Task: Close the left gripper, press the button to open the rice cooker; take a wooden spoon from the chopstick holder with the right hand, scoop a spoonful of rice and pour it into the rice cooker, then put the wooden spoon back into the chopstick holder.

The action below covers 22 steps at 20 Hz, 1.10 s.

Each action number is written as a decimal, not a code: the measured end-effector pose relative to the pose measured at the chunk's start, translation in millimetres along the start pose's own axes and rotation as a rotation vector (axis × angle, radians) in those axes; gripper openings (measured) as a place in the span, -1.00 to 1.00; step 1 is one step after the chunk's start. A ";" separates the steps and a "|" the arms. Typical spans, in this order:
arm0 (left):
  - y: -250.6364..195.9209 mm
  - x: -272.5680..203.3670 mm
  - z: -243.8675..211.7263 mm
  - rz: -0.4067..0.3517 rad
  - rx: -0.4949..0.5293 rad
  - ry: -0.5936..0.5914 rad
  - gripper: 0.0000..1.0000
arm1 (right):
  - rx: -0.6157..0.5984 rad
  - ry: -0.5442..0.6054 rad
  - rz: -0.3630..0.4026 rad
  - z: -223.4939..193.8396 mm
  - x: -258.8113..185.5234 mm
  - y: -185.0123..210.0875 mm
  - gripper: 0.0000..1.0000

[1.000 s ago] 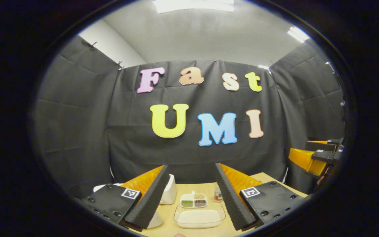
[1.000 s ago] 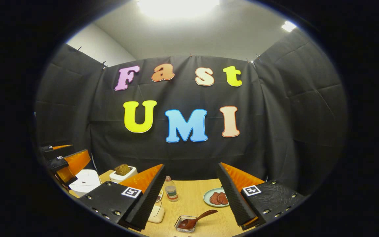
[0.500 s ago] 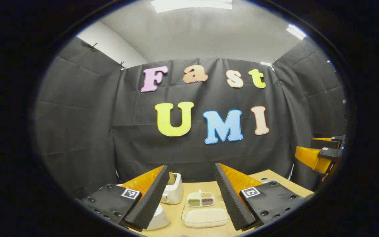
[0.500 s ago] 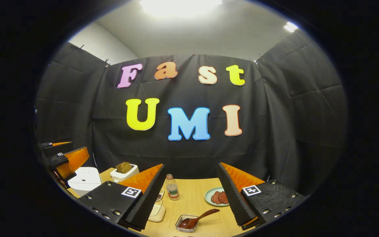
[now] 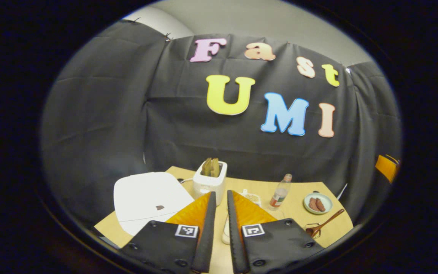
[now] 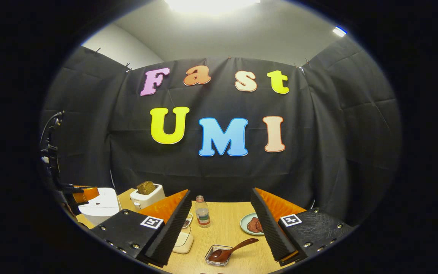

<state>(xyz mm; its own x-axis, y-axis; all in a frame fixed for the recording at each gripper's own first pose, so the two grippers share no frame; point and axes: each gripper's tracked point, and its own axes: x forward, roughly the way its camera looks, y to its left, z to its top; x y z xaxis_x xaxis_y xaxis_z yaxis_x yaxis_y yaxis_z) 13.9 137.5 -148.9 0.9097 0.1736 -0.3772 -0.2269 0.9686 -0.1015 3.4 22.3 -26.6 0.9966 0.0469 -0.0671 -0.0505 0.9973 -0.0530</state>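
In the left gripper view, the left gripper (image 5: 219,228) sat at the bottom centre of the frame with its jaws drawn almost together, a thin slit between them and nothing held. The rice cooker (image 5: 148,199), white with its lid down, lay at lower left, just beside the toaster (image 5: 210,178). A small dark mark showed on the lid; whether that was the button could not be told. The risk, as I judged it, was that the closed tips would land off the button and slide on the smooth lid, or shove the cooker toward the table (image 5: 108,228) edge it sat near. The wooden spoon (image 5: 327,223) showed at lower right, and this view alone took in the cooker's whole top.

In the right gripper view, the right gripper (image 6: 221,224) stood at the bottom with its jaws wide apart and empty. The wooden spoon (image 6: 230,251) lay at bottom centre, its bowl resting in a small clear dish (image 6: 211,262) and its handle slanting up to the right; no upright chopstick holder could be made out. A low, slanted handle might slip from a pinch or tip the dish. A bottle (image 6: 202,211) and a plate (image 6: 246,227) of dark slices stood behind. The rice cooker (image 6: 99,205) appeared at lower left with the left gripper (image 6: 84,192) over it, a placement its own camera could not show.
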 end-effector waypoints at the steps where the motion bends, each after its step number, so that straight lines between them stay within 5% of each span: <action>1: 15.9 5.0 -8.1 0.027 -0.009 0.026 -0.74 | -0.004 0.006 0.007 -1.5 0.6 2.7 0.92; 11: 125.4 72.5 -58.5 0.108 -0.113 0.275 -0.83 | 0.007 0.075 0.019 -26.6 7.7 4.3 0.92; 22: 143.8 102.7 -88.2 0.146 -0.070 0.372 -0.82 | 0.032 0.114 -0.025 -36.5 13.0 -13.7 0.92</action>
<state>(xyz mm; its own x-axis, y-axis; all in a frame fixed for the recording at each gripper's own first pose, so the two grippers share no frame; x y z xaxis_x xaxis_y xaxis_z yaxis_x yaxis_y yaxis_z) 44.0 279.0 -283.4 0.6812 0.2203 -0.6981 -0.3794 0.9218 -0.0793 14.7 7.2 -63.1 0.9838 0.0173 -0.1787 -0.0220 0.9995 -0.0241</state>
